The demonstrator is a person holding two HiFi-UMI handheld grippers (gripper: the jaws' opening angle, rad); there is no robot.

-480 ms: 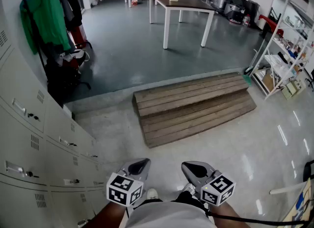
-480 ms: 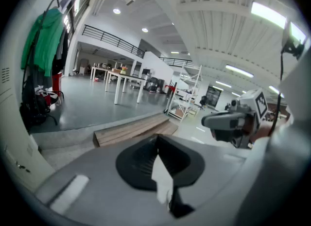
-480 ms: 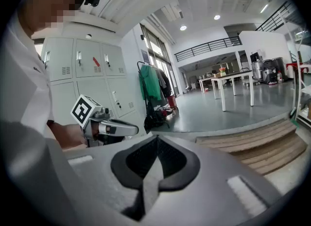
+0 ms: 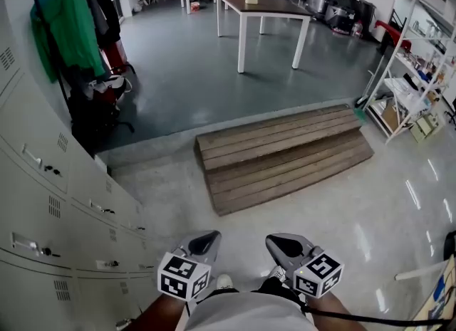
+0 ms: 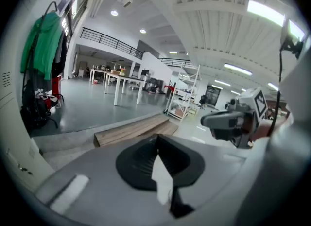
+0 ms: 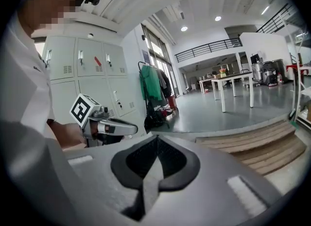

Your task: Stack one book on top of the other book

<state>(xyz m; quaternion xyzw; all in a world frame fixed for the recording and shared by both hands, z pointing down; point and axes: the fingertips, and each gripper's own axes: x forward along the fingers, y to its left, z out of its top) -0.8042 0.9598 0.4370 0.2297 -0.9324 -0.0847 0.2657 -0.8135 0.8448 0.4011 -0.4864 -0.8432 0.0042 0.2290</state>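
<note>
So, the big grey floor (image 4: 178,66) is taking up most of the head view, turning pale and glossy nearer the person. A bank of pale lockers (image 4: 43,201) is running down the left side. A low wooden platform (image 4: 281,155) with plank steps is sitting in the middle, right where the two floor surfaces meet. Further back a long table (image 4: 263,6) with white legs is standing, a shelf unit (image 4: 417,73) is standing at the right edge, and a green jacket (image 4: 68,27) is hanging on a rack by the lockers. Down at the bottom the person in a white shirt (image 4: 242,315) is holding both grippers side by side, a bit apart, pointing forward and slightly down. The left gripper (image 4: 205,238) is showing its jaws pressed together with nothing between them, and the right gripper (image 4: 276,241) is looking the same, closed and empty. The books aren't showing up in any of the views
</note>
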